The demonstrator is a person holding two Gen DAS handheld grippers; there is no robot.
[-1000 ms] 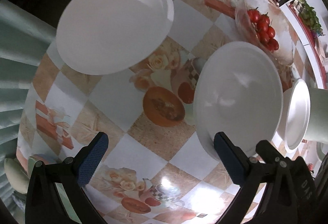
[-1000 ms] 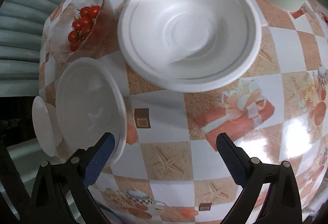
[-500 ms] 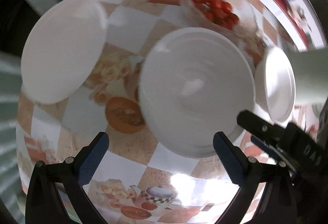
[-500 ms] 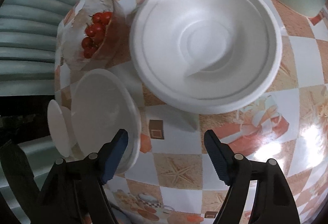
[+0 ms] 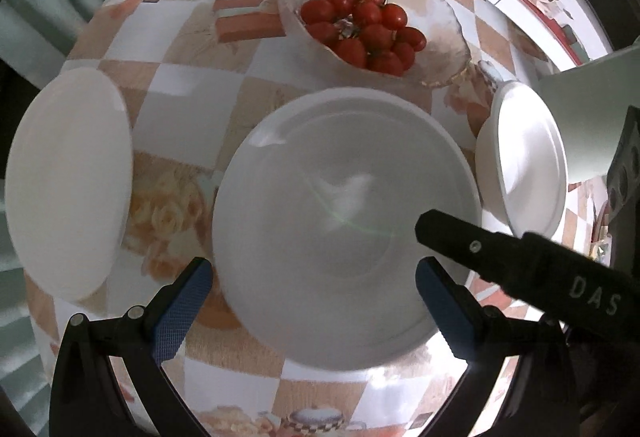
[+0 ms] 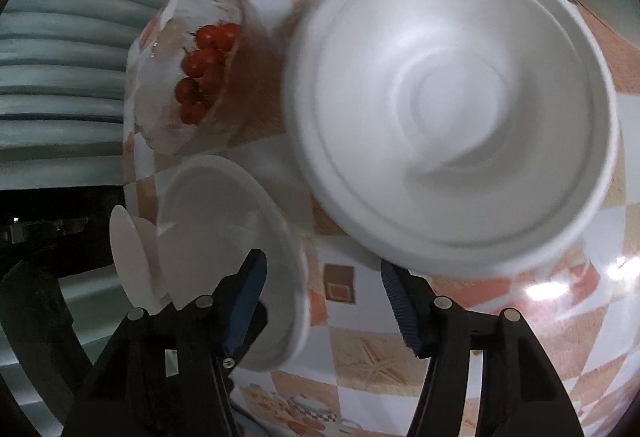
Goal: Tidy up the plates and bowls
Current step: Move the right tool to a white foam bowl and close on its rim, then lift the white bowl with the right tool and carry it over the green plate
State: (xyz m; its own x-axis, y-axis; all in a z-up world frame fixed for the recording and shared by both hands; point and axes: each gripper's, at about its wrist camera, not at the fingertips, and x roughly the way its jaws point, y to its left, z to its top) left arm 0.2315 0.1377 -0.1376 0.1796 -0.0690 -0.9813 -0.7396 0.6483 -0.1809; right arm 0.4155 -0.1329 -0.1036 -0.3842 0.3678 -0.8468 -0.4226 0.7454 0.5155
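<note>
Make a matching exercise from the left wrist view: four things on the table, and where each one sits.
Things:
1. glass bowl of cherry tomatoes
2. large white bowl
3. flat white plate
4. small white bowl

Places:
A. far left edge
B. centre, between the open left tongs
C. far side, top of view
D. right, next to the large bowl

Pairs: 1-C, 2-B, 3-A, 4-D

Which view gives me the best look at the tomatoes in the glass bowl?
Left wrist: the tomatoes sit sharp in the open glass bowl, seen from above. The right wrist shows them edge-on, blurred, partly hidden by the bowl's wall.
</note>
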